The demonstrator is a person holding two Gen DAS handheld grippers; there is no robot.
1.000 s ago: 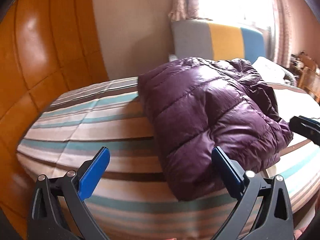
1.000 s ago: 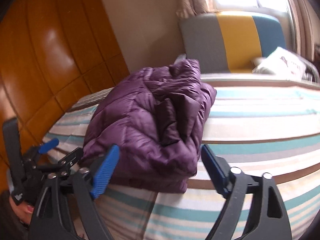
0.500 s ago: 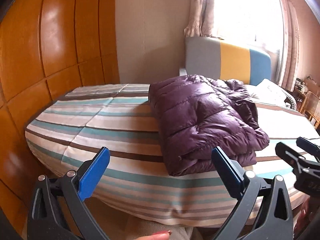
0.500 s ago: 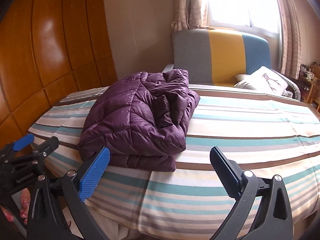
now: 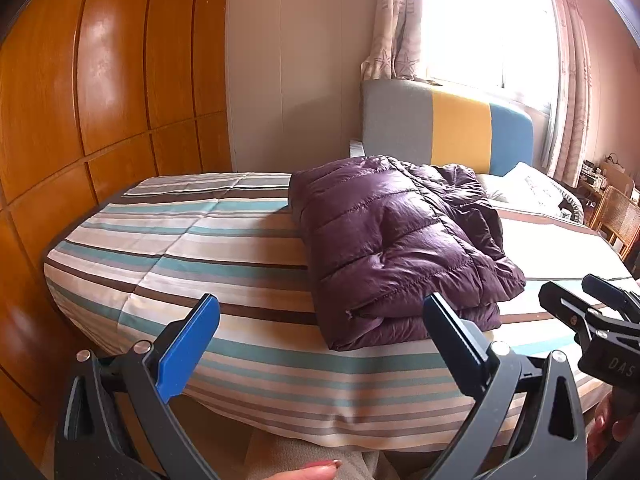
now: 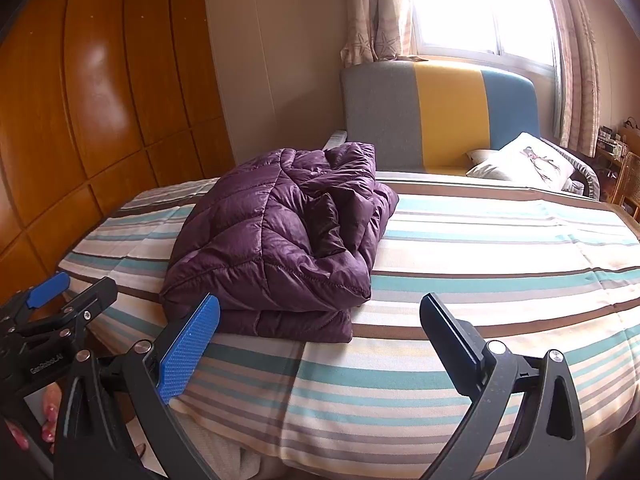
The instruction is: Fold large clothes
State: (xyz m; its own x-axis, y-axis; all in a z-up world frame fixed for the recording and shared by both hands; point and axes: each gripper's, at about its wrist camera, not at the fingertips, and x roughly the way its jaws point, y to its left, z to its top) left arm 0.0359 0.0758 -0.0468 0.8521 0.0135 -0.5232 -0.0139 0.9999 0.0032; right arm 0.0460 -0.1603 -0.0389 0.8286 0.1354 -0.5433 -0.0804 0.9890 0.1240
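Both hand-held grippers, left (image 5: 320,344) and right (image 6: 320,344), gape wide, empty, short of the folded purple jacket (image 6: 280,240).

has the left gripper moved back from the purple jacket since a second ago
Yes. The left gripper has backed away from the purple jacket: a second ago its right finger overlapped the jacket's near edge, and now the bed's near edge lies between them.

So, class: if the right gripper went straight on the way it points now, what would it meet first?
Probably the striped bedcover; the right gripper points just right of the folded purple jacket. Depth is unclear.
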